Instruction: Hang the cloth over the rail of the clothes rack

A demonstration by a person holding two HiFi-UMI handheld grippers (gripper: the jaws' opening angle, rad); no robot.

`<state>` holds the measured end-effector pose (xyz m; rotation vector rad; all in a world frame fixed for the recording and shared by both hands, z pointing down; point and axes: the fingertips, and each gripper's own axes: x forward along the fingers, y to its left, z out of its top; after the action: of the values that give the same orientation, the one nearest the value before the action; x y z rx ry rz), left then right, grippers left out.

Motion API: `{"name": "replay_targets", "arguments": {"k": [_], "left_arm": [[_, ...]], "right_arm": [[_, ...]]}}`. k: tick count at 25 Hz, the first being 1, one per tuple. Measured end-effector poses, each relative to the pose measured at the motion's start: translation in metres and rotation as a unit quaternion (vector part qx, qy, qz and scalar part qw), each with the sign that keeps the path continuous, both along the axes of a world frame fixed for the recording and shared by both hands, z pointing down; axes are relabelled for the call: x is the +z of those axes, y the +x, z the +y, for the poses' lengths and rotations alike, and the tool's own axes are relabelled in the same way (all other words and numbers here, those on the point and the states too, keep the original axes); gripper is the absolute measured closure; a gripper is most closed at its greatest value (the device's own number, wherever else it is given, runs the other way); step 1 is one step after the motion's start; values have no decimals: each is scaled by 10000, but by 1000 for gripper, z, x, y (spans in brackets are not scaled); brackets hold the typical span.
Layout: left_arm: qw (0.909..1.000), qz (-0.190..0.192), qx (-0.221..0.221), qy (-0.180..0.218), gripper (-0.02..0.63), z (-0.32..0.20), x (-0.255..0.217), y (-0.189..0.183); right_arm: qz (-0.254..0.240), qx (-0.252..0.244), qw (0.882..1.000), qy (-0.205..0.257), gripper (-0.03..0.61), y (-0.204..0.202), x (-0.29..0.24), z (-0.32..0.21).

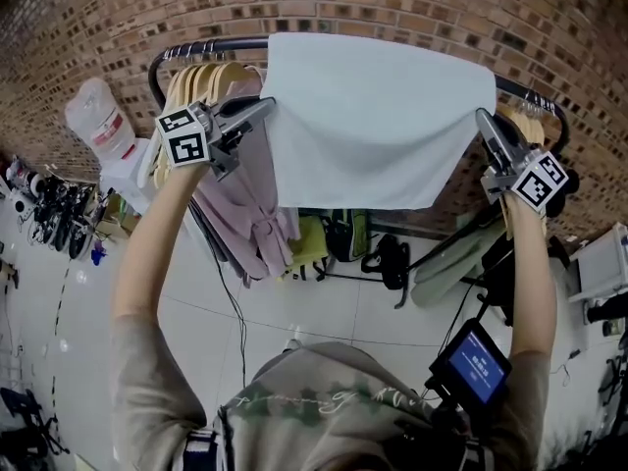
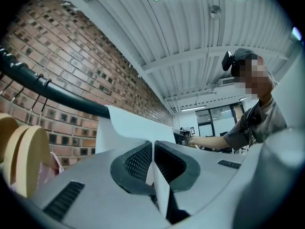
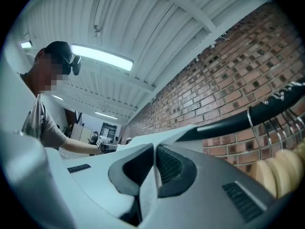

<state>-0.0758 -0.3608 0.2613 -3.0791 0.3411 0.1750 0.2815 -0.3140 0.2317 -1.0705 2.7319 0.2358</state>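
I have left tongs (image 1: 263,106) and right tongs (image 1: 484,118) clamped on white cloth (image 1: 373,121) top corners, long edge parallel to rail (image 1: 211,47).

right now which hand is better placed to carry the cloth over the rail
Left, but barely. The left gripper and the right gripper are both shut on the white rectangular cloth at the black metal rail; the cloth's left corner looks higher in the head view.

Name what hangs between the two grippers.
In the head view the pale cloth stretches between the left gripper and the right gripper, each clamped on one side edge.
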Motion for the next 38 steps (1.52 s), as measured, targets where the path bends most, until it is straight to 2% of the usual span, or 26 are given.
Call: {"name": "replay_targets", "arguments": {"k": [5, 8, 11, 16, 21, 26, 27, 28, 29, 32, 33, 34, 36, 38], "left_arm": [[9996, 136, -249, 7, 592, -12, -17, -2], [9992, -47, -385, 25, 592, -23, -9, 3], [9980, -302, -539, -142, 592, -37, 17, 8], [9960, 35, -674, -579, 592, -59, 35, 9], [9940, -315, -948, -440, 591, -74, 49, 10], [9925, -292, -1134, -360, 588, -84, 54, 9], [9916, -253, -1199, -404, 548, -87, 56, 9], [9908, -225, -1257, -458, 507, -90, 58, 8], [9900, -212, -1300, -504, 476, -92, 61, 7], [9898, -182, -1287, -581, 471, -93, 65, 3], [9904, -160, -1235, -603, 449, -92, 65, 2], [9912, -147, -1166, -607, 419, -89, 64, 3], [9933, -197, -1011, -518, 417, -82, 63, 4], [9947, -292, -887, -427, 417, -74, 66, 5]], "right_arm": [[-120, 242, 9996, 2, 560, 13, -24, -9], [-37, 452, 9987, -218, 560, 22, -13, -21], [-31, 625, 9971, -436, 560, 26, 5, -30], [-202, 758, 9953, -568, 560, 26, 20, -45], [-324, 713, 9946, -686, 558, 28, 24, -47], [-407, 692, 9943, -705, 557, 27, 31, -48], [-428, 763, 9936, -708, 555, 30, 34, -49], [-474, 847, 9926, -724, 526, 33, 36, -49], [-539, 932, 9913, -756, 464, 36, 38, -50], [-630, 1113, 9881, -850, 448, 44, 48, -51], [-599, 1146, 9878, -873, 447, 46, 52, -51], [-528, 1137, 9882, -885, 442, 47, 55, -49], [-249, 1029, 9910, -814, 408, 46, 61, -43], [-4, 993, 9924, -724, 408, 47, 66, -34]]}}
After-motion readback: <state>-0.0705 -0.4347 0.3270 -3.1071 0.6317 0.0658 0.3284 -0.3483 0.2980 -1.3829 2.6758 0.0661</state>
